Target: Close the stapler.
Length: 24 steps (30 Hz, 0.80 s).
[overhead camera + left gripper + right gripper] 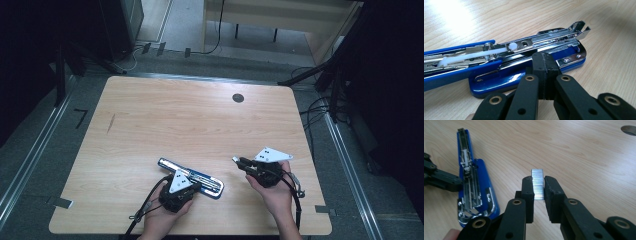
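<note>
My right gripper (539,188) clamps a strip of staples (538,184), raised over the wooden table (200,120) at about 4 o'clock. My left gripper (543,65), jaws pressed together, tips against the blue base of the stapler (524,57). Stapler lies opened out, metal magazine exposed, at 6 o'clock, near edge.

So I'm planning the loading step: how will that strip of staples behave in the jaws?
The staple strip looks thin and shiny, so probably light and slippery. The right gripper clamps its sides; being joined staples, it may snap if squeezed or bent.
</note>
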Motion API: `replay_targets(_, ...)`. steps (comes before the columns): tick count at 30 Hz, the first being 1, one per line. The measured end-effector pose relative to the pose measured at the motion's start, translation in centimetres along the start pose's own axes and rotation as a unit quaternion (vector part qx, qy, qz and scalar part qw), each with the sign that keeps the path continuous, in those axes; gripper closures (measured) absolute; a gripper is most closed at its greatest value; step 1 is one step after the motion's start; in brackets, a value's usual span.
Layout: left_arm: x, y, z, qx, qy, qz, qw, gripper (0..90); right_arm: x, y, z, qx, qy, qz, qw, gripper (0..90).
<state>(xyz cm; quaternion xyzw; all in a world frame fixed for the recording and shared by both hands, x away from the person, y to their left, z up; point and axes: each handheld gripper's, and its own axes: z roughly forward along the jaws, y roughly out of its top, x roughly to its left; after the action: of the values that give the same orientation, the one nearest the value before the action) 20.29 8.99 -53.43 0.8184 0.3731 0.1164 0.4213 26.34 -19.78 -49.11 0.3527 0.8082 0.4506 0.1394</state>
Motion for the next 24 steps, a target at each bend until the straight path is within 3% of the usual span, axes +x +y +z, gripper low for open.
replay_targets(13,0.0,0.0,0.0,-0.001,0.000,0.000,1.0000,90.0,1.2,0.6,-1.0,-0.006,0.012,-0.006,0.9999,80.2)
replay_targets(24,0.1,0.0,0.0,-0.002,-0.002,-0.002,1.0000,90.0,2.8,1.0,-0.7,0.011,0.028,-0.026,0.9992,80.2)
